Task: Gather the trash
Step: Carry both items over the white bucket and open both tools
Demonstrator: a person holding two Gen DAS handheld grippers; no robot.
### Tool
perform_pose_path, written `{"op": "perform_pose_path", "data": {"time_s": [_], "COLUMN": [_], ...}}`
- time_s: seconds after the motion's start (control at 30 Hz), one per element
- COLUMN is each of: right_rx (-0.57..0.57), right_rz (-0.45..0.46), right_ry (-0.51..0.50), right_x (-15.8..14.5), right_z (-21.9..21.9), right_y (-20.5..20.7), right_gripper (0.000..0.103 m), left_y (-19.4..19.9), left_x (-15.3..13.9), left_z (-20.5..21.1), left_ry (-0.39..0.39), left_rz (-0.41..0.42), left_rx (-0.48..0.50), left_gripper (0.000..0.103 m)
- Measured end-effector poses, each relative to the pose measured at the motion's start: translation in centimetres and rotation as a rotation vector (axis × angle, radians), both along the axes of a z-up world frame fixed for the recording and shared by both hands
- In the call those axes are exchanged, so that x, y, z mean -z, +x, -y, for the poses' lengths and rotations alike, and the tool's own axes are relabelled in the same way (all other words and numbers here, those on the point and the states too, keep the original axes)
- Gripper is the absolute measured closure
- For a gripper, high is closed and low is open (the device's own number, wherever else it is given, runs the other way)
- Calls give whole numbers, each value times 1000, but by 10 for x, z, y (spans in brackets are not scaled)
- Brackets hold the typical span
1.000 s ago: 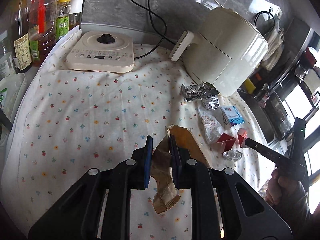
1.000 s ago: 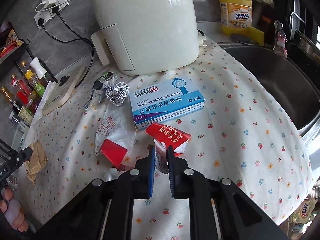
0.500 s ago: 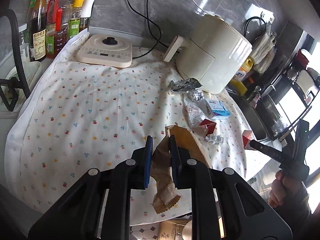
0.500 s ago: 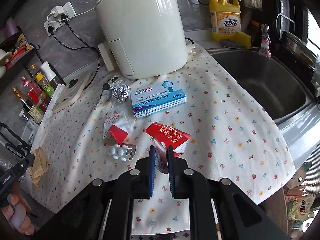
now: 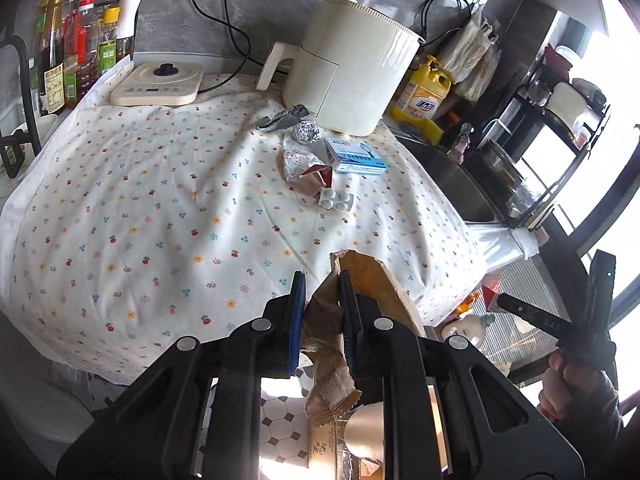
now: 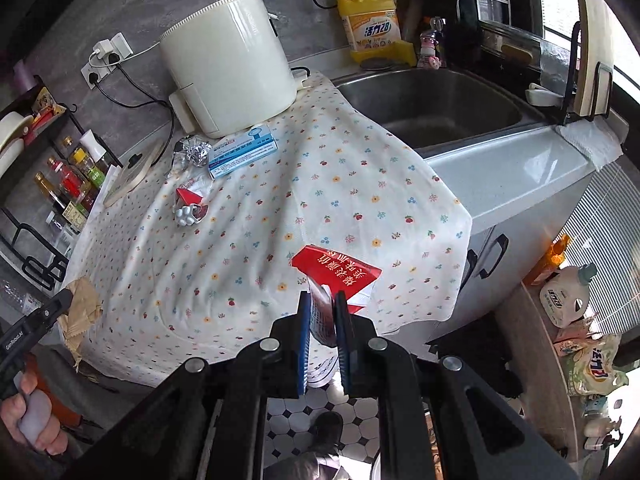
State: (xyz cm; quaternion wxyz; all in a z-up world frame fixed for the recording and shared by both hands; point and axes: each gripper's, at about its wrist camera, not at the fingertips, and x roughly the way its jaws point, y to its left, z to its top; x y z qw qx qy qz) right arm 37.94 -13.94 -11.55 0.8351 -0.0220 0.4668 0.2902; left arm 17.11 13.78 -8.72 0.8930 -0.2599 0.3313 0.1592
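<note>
My left gripper (image 5: 320,296) is shut on a crumpled brown paper bag (image 5: 332,364) and holds it off the front edge of the counter, above the tiled floor. My right gripper (image 6: 322,312) is shut on a red and white carton (image 6: 336,272), also held past the counter's front edge. On the flowered cloth (image 5: 160,208) lie a foil ball (image 5: 307,131), crumpled foil (image 5: 280,119), a blue medicine box (image 5: 356,156), a white wrapper with a red packet (image 5: 308,168) and a pill blister (image 5: 336,200).
A cream air fryer (image 5: 352,68) stands at the back, an induction cooker (image 5: 156,84) to its left, bottles (image 5: 76,52) at far left. A yellow detergent jug (image 6: 372,20) and steel sink (image 6: 432,108) lie right. Bottles and bags sit on the floor (image 6: 568,300).
Both grippers have pulled back and up from the counter with their items; the counter looks smaller and the floor shows below the grippers. The blister pack now lies exposed on the cloth.
</note>
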Motion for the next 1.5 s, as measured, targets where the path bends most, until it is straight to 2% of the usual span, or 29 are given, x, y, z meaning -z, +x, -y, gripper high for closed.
{"op": "perform_pose_path", "data": {"time_s": [0.17, 0.5, 0.77, 0.9, 0.93, 0.97, 1.03, 1.3, 1.47, 1.5], "right_rx": [3, -20, -42, -24, -12, 7, 53, 171, 275, 292], "right_rz": [-20, -75, -110, -131, -130, -128, -103, -105, -92, -91], "right_ry": [-12, -50, -120, -120, -120, -118, -113, -102, -83, -81], "right_x": [9, 37, 65, 73, 75, 76, 75, 72, 64, 63], "right_z": [32, 79, 120, 147, 153, 161, 176, 235, 271, 277], "right_y": [-15, -51, -87, -99, -100, -100, -102, -105, -104, -104], "right_gripper": [90, 90, 90, 86, 82, 61, 38, 33, 30, 30], "left_y": [-10, -31, -30, -24, -22, -19, -13, 20, 48, 53], "left_x": [0, 27, 58, 77, 81, 85, 89, 100, 107, 107], "left_z": [33, 87, 137, 165, 172, 179, 192, 235, 274, 283], "left_ry": [5, -32, -79, -108, -113, -116, -116, -117, -112, -111], "left_rz": [8, -28, -41, -58, -66, -73, -84, -122, -163, -167], "left_rx": [23, 31, 88, 137, 151, 167, 201, 338, 472, 507], "left_gripper": [86, 86, 86, 86, 86, 86, 86, 86, 85, 78]}}
